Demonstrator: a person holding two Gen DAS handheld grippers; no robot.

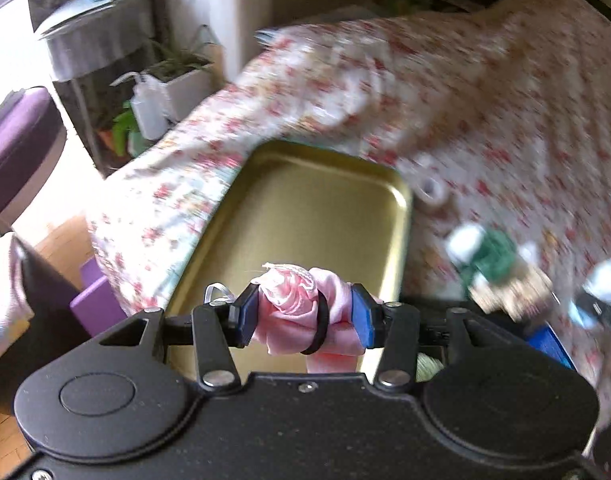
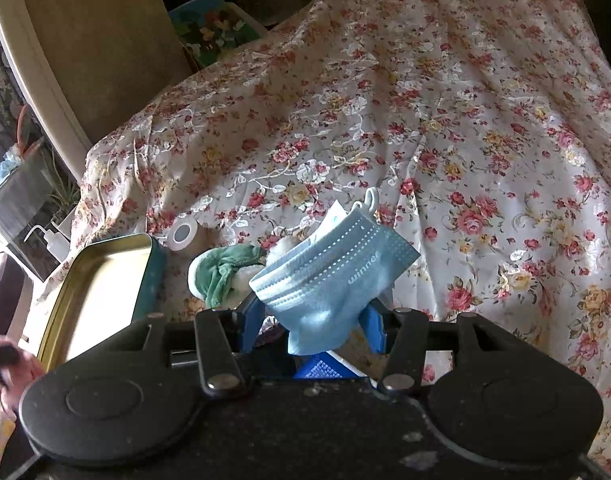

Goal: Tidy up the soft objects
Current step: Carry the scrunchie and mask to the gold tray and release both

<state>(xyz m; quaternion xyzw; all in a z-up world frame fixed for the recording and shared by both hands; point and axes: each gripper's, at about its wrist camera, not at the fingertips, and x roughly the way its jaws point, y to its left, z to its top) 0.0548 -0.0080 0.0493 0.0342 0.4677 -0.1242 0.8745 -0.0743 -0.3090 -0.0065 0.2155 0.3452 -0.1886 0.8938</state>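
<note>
Left wrist view shows my left gripper (image 1: 305,314) clamped on a pink cloth bundle (image 1: 301,308) ringed by a black hair tie (image 1: 320,330); I hold it above the near end of a gold-lined tin tray (image 1: 305,208), which sits on the floral bedsheet (image 1: 485,100); to the right, blurred, I see a green-and-white soft toy (image 1: 487,254) and, farther off, a roll of tape (image 1: 430,190). Right wrist view shows my right gripper (image 2: 315,320) pinching a light blue face mask (image 2: 329,276) printed "winner", its ear loop sticking up at the far end; just left of the mask the green soft toy (image 2: 219,274) lies on the sheet (image 2: 465,120), the tape roll (image 2: 183,234) beyond it, and the tin tray (image 2: 105,276) at the left.
</note>
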